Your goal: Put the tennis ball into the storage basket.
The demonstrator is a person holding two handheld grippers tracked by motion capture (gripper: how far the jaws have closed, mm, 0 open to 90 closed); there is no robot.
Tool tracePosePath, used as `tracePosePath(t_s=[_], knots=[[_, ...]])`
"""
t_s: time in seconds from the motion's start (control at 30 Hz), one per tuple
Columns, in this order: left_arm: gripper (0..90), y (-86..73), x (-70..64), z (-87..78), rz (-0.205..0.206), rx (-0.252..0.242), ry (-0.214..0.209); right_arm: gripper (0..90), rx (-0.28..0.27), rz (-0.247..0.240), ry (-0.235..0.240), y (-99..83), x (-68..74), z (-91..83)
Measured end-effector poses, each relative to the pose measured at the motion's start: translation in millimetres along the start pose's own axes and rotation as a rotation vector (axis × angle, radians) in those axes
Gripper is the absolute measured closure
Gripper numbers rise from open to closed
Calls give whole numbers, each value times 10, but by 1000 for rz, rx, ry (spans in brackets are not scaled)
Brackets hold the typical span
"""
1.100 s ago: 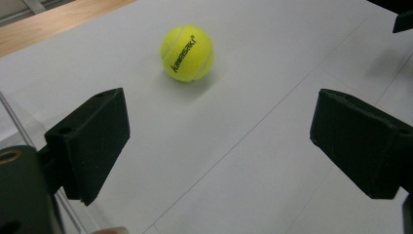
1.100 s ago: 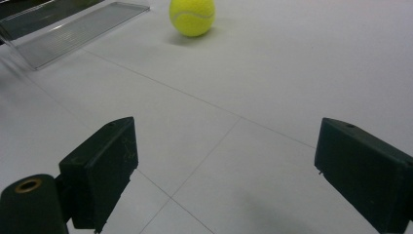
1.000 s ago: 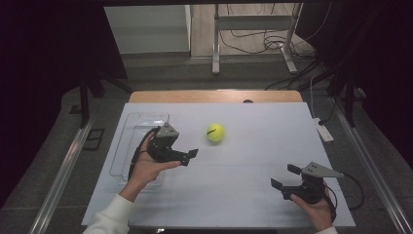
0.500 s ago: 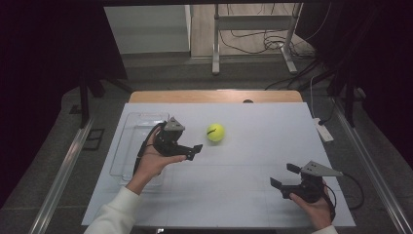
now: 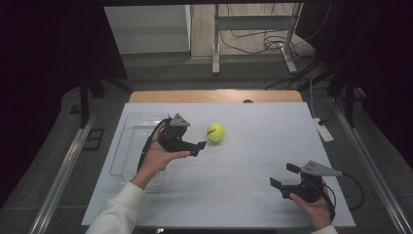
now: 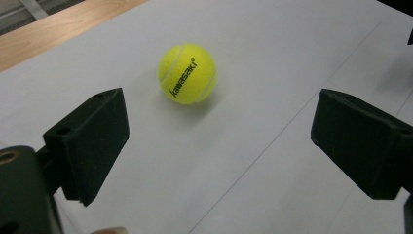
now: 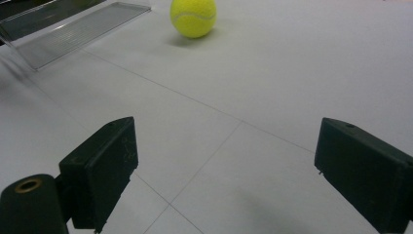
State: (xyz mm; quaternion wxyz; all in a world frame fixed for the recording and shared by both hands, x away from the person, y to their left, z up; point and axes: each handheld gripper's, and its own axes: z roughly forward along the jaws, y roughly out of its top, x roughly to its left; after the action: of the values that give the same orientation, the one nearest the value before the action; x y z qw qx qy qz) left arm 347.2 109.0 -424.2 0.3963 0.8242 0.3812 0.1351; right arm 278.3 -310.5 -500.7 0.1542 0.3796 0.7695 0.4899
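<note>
Nearest the person, the right gripper point(image 5: 286, 178) sits low on the white worktop point(image 5: 253, 195), jaws wide apart and empty. Farther in, the left gripper point(image 5: 200, 141), jaws also apart, points at the yellow tennis ball point(image 5: 215, 132), apparently just short of touching. A clear tray point(image 5: 127, 146) lies beside it.

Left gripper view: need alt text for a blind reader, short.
A yellow tennis ball with black "kawasaki" lettering sits on a white table, ahead of the left gripper and untouched. The gripper's two black jaws rise from the bottom corners, spread wide with nothing between them. A strip of wooden edge shows at top left.
</note>
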Motion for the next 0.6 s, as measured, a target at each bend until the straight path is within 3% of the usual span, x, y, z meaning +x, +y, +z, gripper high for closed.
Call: tracePosePath(t_s=[0.6], knots=[[76, 98, 74, 220, -14, 42, 8, 90, 0, -5, 1, 1, -14, 12]])
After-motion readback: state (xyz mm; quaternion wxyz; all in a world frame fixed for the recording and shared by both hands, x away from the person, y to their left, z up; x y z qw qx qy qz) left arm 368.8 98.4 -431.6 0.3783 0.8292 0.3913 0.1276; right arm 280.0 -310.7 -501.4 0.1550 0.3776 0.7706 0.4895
